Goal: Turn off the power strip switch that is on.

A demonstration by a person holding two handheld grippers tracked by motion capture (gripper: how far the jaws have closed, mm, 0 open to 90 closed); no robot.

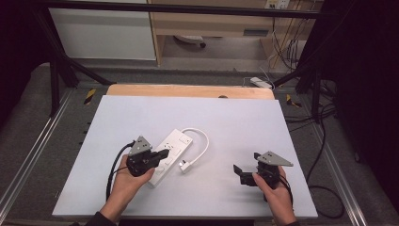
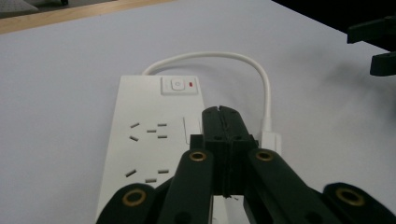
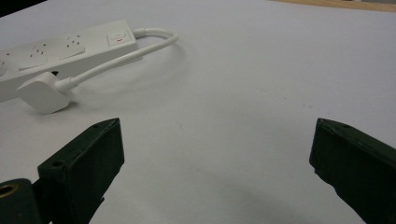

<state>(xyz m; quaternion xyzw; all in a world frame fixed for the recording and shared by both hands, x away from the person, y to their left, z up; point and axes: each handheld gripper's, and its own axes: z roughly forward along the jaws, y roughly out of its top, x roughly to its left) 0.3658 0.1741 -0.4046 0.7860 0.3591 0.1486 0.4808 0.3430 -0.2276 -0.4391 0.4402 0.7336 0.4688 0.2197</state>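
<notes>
A white power strip (image 1: 175, 143) lies slanted near the table's middle. Its white cable (image 1: 203, 141) loops round to a white plug (image 1: 185, 165) lying beside it. My left gripper (image 1: 164, 154) is over the strip's near half, jaws shut together with nothing between them. In the left gripper view the shut tips (image 2: 221, 115) sit above the strip (image 2: 149, 135), short of its switch (image 2: 179, 86); whether they touch it I cannot tell. My right gripper (image 1: 240, 173) stands open off to the right of the plug (image 3: 44, 95), its jaws (image 3: 215, 154) wide over bare table.
The white tabletop (image 1: 235, 122) ends in a wooden strip (image 1: 188, 90) at the far edge. Cables (image 1: 324, 188) trail on the floor to the right, beyond a metal frame rail (image 1: 339, 188). The other hand's open jaws (image 2: 378, 44) appear far right in the left gripper view.
</notes>
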